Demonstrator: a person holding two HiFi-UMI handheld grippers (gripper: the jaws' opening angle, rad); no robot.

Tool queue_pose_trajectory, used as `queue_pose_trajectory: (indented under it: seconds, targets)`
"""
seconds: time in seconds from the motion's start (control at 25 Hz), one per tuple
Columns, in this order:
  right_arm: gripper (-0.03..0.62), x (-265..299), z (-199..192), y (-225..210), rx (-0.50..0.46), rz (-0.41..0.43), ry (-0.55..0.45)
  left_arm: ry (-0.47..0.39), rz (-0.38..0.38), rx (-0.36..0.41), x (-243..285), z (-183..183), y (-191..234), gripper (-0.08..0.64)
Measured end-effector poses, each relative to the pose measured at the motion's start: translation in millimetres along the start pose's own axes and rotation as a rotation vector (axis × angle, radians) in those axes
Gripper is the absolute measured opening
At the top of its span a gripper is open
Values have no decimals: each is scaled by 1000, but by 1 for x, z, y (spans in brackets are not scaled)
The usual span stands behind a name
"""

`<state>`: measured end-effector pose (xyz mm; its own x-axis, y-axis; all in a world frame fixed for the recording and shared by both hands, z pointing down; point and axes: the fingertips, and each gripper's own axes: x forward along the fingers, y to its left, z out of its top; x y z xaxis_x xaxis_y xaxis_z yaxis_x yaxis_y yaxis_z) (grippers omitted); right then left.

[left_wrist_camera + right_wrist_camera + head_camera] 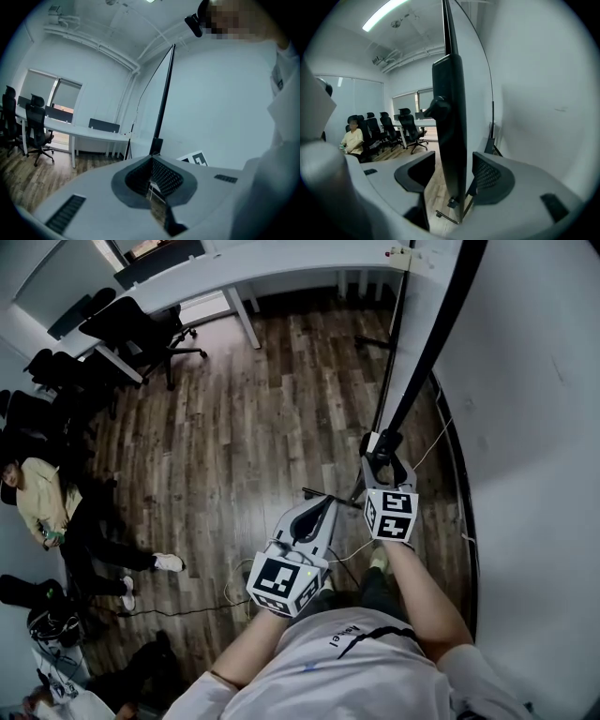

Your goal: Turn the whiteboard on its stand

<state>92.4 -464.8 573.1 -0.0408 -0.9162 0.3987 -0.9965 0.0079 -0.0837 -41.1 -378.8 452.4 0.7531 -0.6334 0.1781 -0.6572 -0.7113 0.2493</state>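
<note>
My right gripper (453,161) is open around the whiteboard (451,108) edge, maybe not touching it. My left gripper (152,165) is closed and empty.

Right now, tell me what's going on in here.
A person stands at the whiteboard with a gripper in each hand. The right gripper has its jaws open around the board's black side frame, not pressing on it. The left gripper is shut and empty, beside it. A second person sits by the office chairs.
</note>
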Motion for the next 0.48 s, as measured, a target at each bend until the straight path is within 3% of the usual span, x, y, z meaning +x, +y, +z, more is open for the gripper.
queue_pose_trajectory:
  seconds: [0.28, 0.48]
  targets:
    - [238, 16, -8, -6, -50, -50, 12, 16, 10, -11, 4, -8, 6, 12]
    - [225, 21, -8, -3, -52, -37, 14, 21, 4, -13, 4, -10, 4, 12]
